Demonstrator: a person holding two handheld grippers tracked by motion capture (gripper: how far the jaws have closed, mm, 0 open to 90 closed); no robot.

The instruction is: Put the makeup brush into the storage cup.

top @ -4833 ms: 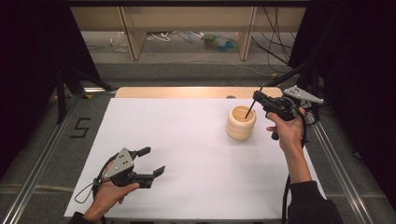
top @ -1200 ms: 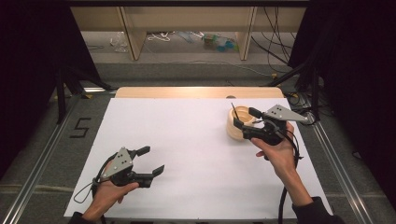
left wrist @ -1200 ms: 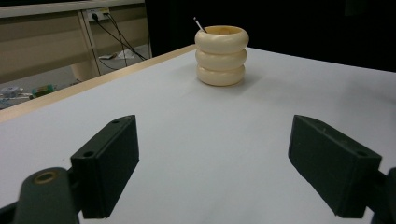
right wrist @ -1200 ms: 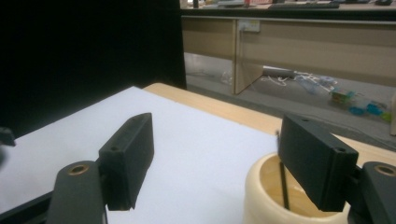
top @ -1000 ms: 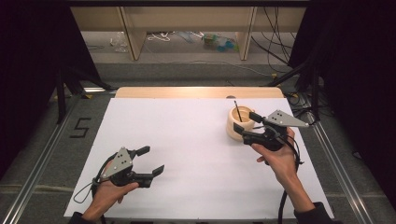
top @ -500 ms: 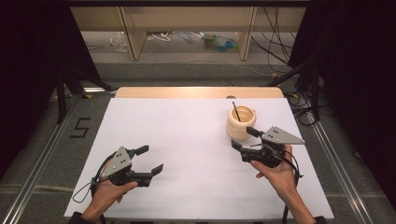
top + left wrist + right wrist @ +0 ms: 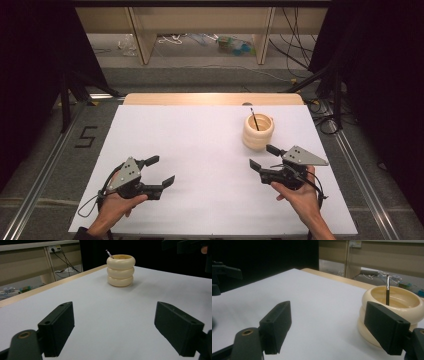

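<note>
A cream holder [image 7: 258, 132] made of three stacked rings stands on the white table at the far right. A thin dark stick [image 7: 254, 119] leans inside it, its tip above the rim. My right gripper [image 7: 263, 157] hovers low just in front of the holder, open with nothing between its jaws, which have just been opening wider. In the right gripper view, the holder [image 7: 374, 300] and stick [image 7: 387, 290] sit beyond the right jaw. My left gripper [image 7: 161, 170] rests open at the near left, and its own view shows the holder [image 7: 121, 271] far ahead.
A white sheet [image 7: 200, 145] covers the table, with a wooden strip [image 7: 210, 99] along its far edge. Metal rails [image 7: 357, 170] run down both sides. Shelving and loose cables [image 7: 295, 30] lie beyond the table.
My right gripper has drawn back from the holder toward the near edge and sunk lower, with its jaws empty. The stick stays in the holder. The left gripper has not moved.
</note>
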